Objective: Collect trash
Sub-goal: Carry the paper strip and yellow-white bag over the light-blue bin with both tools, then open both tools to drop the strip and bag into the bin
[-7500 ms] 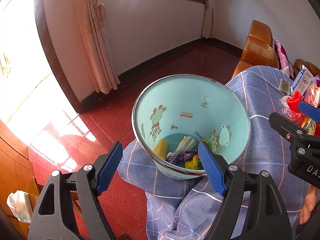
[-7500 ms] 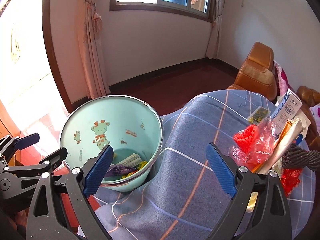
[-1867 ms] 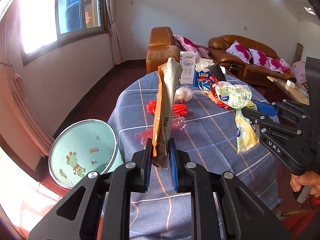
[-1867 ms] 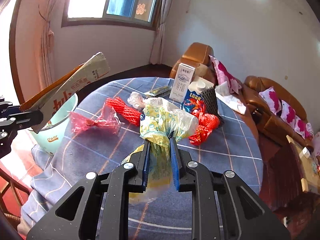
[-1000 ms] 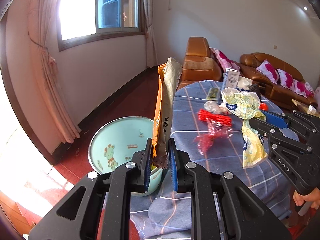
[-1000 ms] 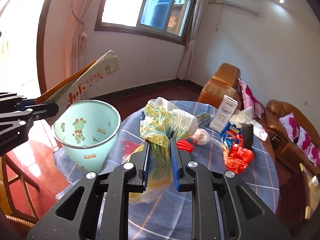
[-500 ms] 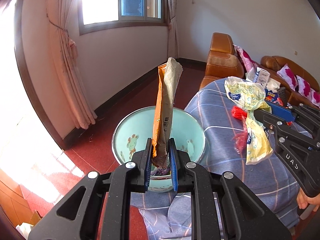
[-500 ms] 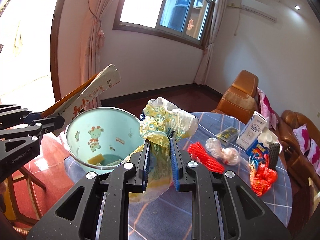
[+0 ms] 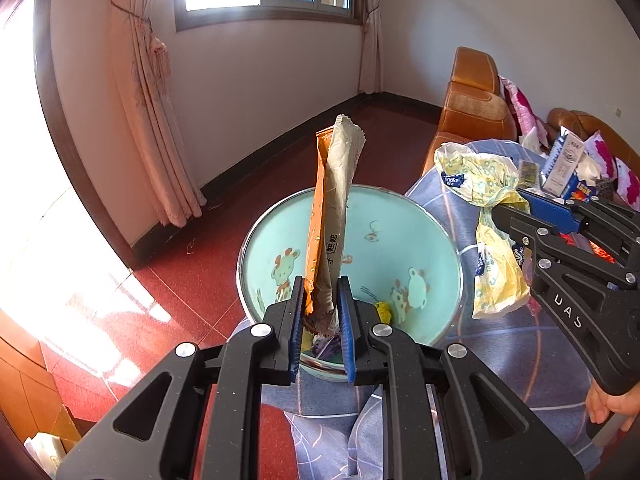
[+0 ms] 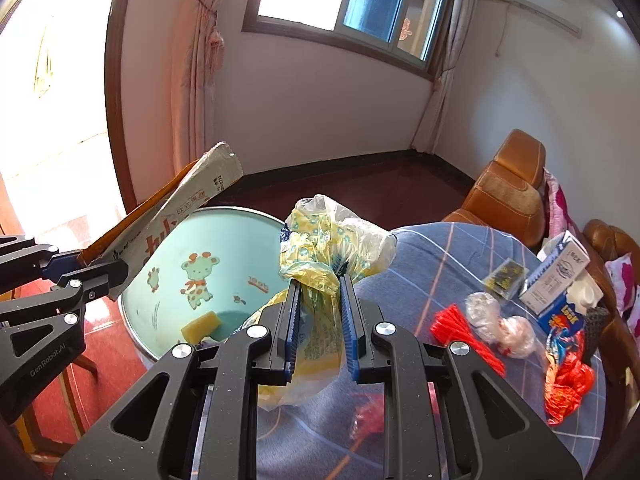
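Left wrist: left hand-held gripper (image 9: 320, 312) pinches a long orange-and-cream wrapper (image 9: 334, 208), upright, crinkled.

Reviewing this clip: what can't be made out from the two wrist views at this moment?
- Bin contents: left wrist view, mostly hidden behind the left gripper and its long wrapper.
- Bin floor: right wrist view, partly covered by the yellow bag in the right gripper.
- Milk carton print: too small to read.
- Person: only fingers show, cut off by the left view's edge.

"GenRobot.AI" — left tool (image 10: 86, 268)
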